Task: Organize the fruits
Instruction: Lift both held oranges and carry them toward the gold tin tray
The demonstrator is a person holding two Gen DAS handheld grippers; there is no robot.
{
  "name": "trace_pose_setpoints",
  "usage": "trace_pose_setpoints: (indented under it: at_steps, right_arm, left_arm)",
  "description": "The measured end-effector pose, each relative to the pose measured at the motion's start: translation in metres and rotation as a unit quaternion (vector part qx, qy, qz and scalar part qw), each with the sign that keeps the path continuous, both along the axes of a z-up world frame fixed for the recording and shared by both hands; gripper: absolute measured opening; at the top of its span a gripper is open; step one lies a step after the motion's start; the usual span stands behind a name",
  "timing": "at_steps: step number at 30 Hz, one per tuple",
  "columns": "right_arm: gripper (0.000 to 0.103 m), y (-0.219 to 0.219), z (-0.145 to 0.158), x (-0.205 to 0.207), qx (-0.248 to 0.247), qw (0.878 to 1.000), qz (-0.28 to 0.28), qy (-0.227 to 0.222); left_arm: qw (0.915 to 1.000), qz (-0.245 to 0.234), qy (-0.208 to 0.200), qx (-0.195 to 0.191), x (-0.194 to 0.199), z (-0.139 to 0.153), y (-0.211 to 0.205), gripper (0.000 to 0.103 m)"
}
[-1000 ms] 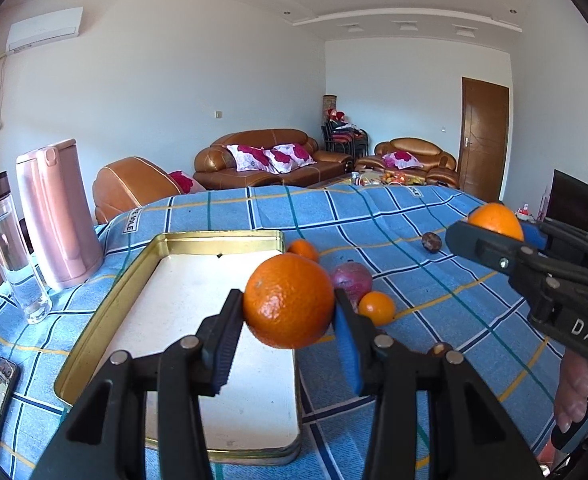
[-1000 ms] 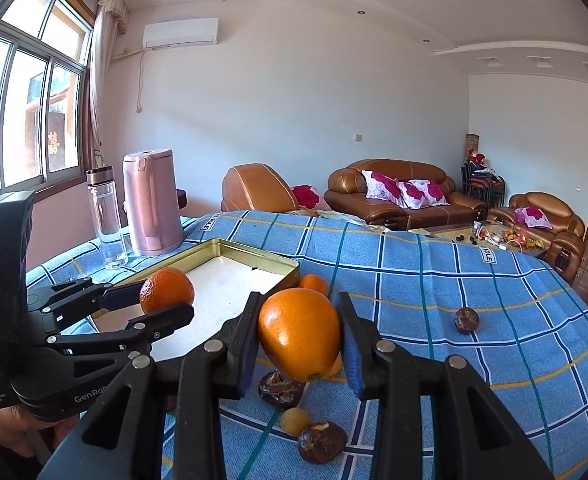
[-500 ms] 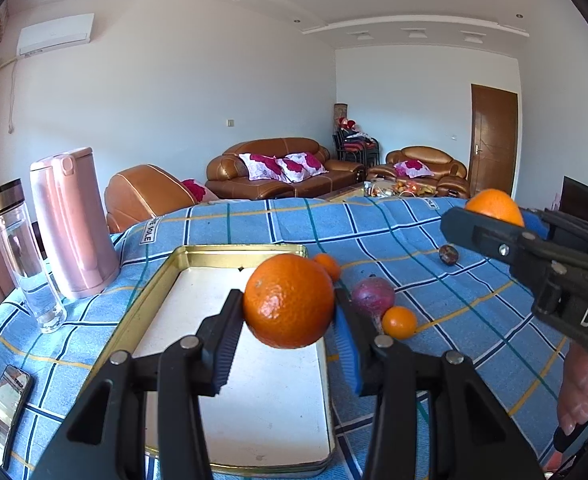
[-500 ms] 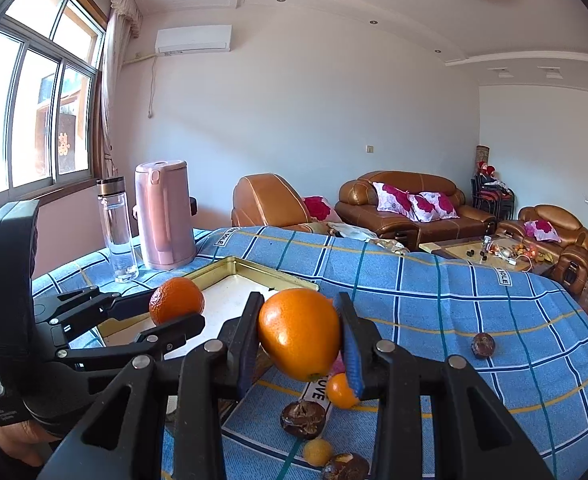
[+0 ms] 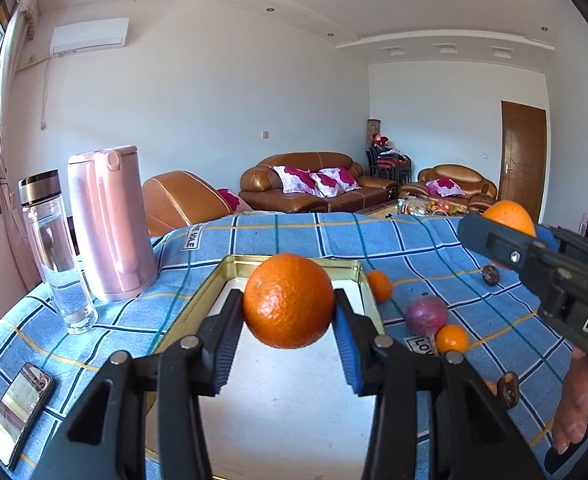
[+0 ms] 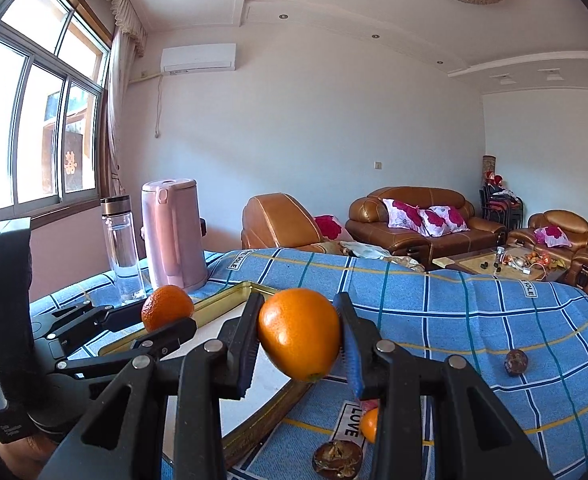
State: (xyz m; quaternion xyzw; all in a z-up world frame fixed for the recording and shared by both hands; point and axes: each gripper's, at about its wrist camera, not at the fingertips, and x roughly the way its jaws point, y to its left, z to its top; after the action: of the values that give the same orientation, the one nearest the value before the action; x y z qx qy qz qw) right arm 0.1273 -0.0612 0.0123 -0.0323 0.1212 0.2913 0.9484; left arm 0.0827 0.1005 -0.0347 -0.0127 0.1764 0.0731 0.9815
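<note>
My left gripper (image 5: 288, 322) is shut on a rough-skinned orange (image 5: 289, 301), held above the gold-rimmed white tray (image 5: 294, 396). My right gripper (image 6: 300, 340) is shut on a smoother orange (image 6: 300, 334), over the tray's right rim (image 6: 270, 412). Each gripper shows in the other's view: the left gripper (image 6: 170, 318) with its orange (image 6: 167, 305) at left, the right gripper (image 5: 506, 236) with its orange (image 5: 510, 216) at right. On the blue checked cloth right of the tray lie a small orange (image 5: 379, 285), a purple fruit (image 5: 426, 314) and another small orange (image 5: 452, 339).
A pink kettle (image 5: 108, 224) and a clear water bottle (image 5: 56, 252) stand left of the tray, and a phone (image 5: 16, 412) lies near the front left edge. Dark brown fruits (image 5: 491, 274) (image 6: 516, 362) (image 6: 337, 456) dot the cloth. A hand (image 5: 576, 404) grips the right tool.
Both grippers have shifted left across the table with their oranges still held. The tray now sits under the left gripper, and the kettle and bottle appear closer to the middle.
</note>
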Motion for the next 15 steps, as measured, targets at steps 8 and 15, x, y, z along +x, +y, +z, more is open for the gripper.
trace_pose_setpoints:
  at_steps: [8,15]
  right_arm:
    - [0.038,0.011,-0.015,0.012,0.010,1.000,-0.008,0.002]
    - [0.038,0.031,-0.024,0.023,-0.003,1.000,0.001,0.013]
  left_arm:
    - [0.9994,0.036,0.002,0.001,0.004,-0.009,0.029,0.045]
    - [0.9985,0.054,0.009,-0.006,0.008,-0.015,0.047,0.045]
